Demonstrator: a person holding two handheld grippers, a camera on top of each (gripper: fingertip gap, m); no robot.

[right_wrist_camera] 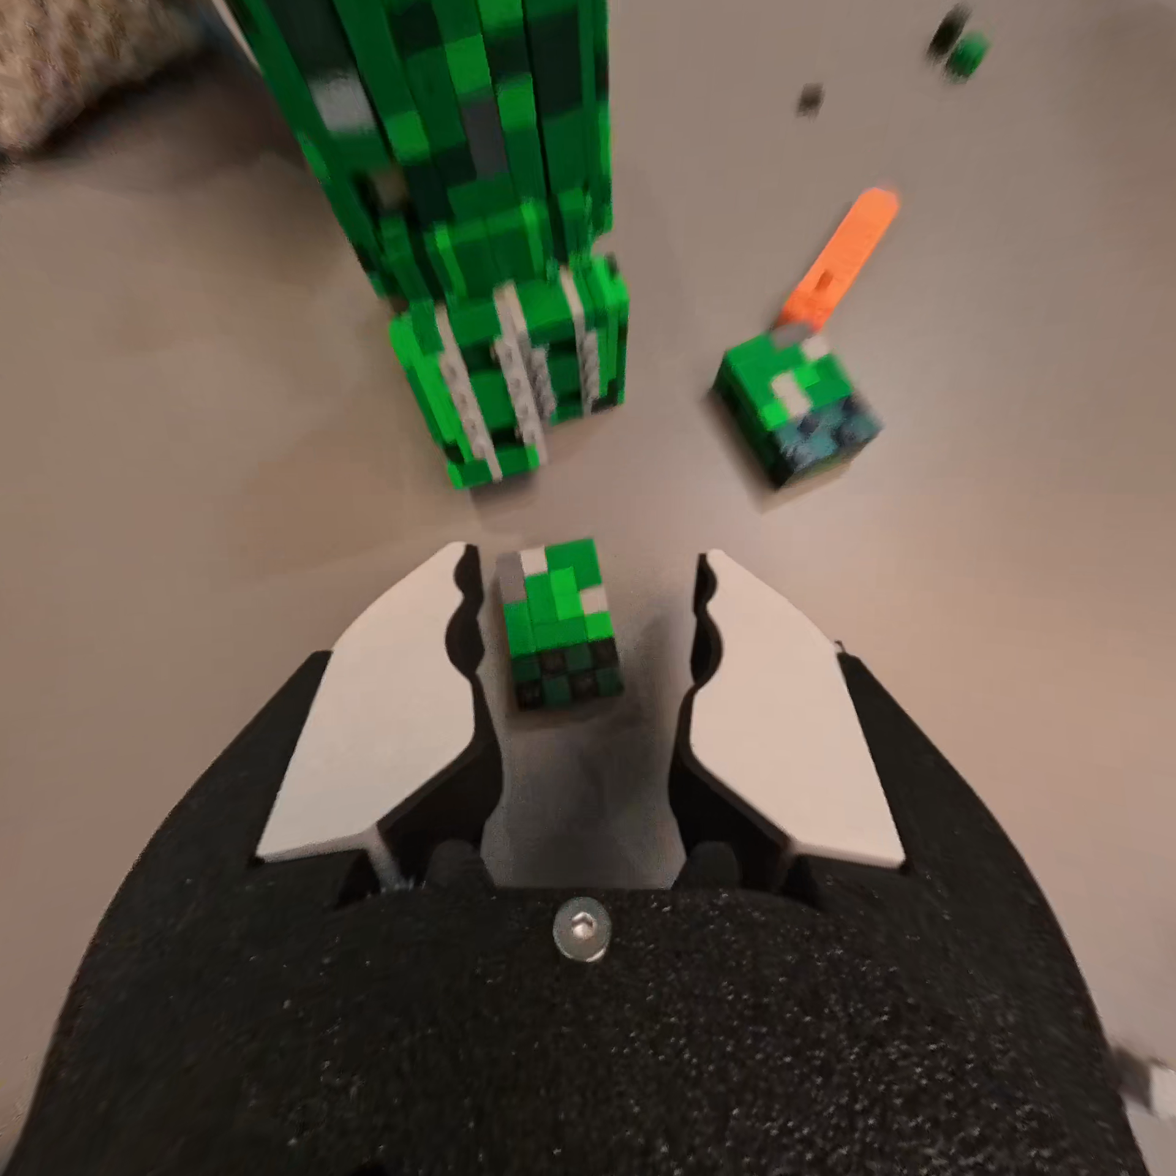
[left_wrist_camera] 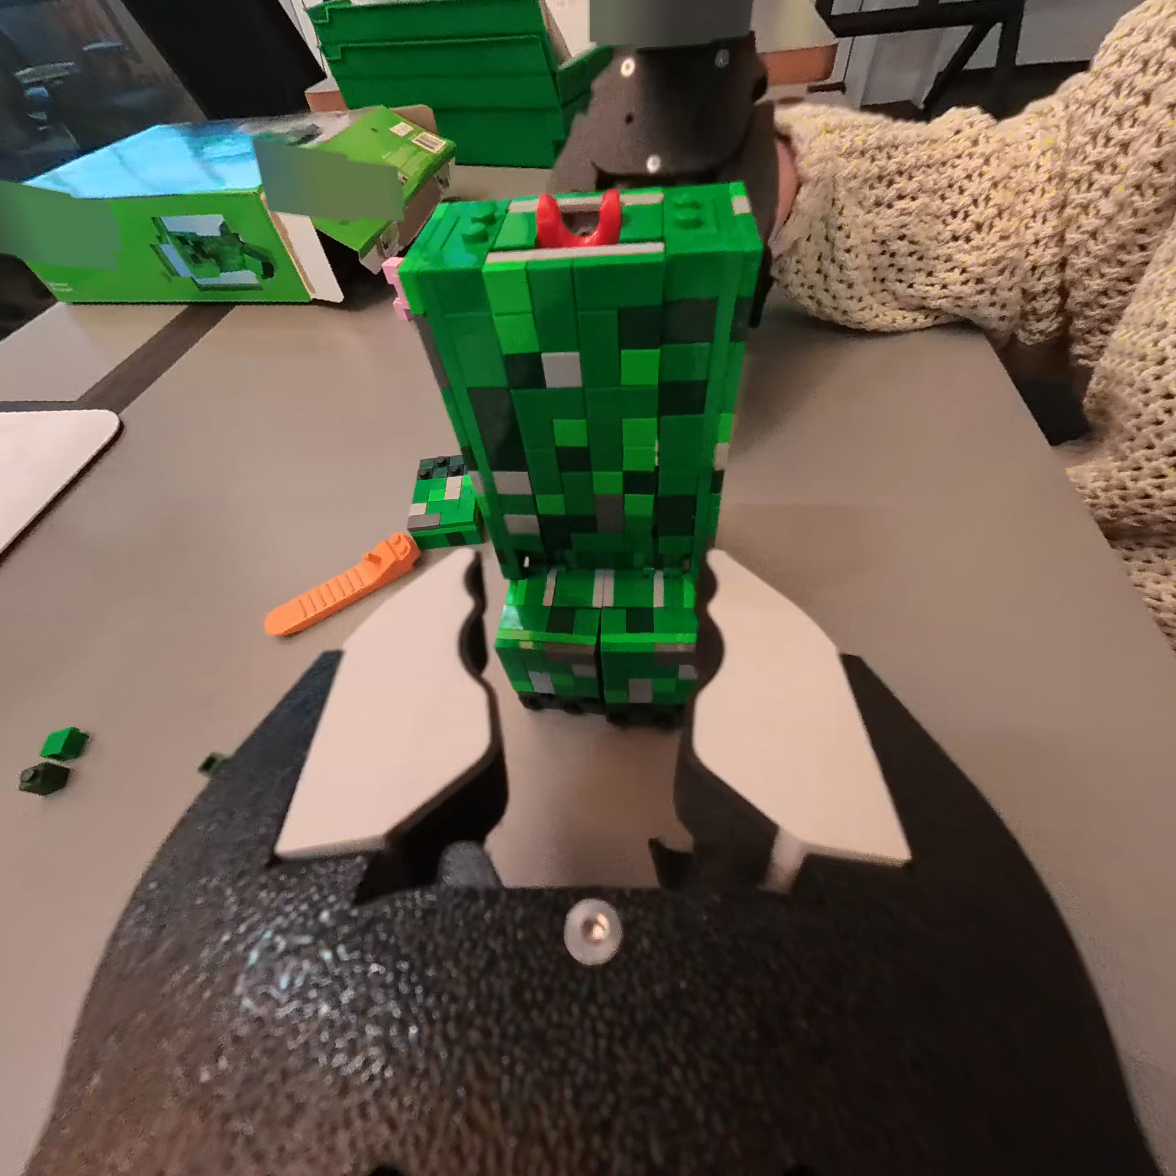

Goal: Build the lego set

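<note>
Right now the grey surface (left_wrist_camera: pixel 223 445) carries everything. Biggest item is the tall green block figure (left_wrist_camera: pixel 592 407), upright mid-surface, red clip (left_wrist_camera: pixel 578 219) on top, two leg blocks (left_wrist_camera: pixel 598 643) at its base facing the left cam. Left hand-held gripper (left_wrist_camera: pixel 588 627) has its fingers spread either side of those legs w/ small gaps, not clamped. Right hand-held gripper (right_wrist_camera: pixel 582 611) is apart too, a loose green leg block (right_wrist_camera: pixel 560 627) lying between its fingers, nearer the left one, not pinched yet.

Step in hand, prob.: grab that loose leg & fit it under the figure. To do it well: centre the block between the fingers first, close on its flat sides, keep studs up, & let the left steady the base before pressing.

Count: 1 figure, 2 loose leg blocks (second one (right_wrist_camera: pixel 795 407) near the orange pry tool (right_wrist_camera: pixel 840 261)), 1 pry tool, 1 green box (left_wrist_camera: pixel 172 235), approx. 3 tiny green bits (left_wrist_camera: pixel 54 757).
</note>
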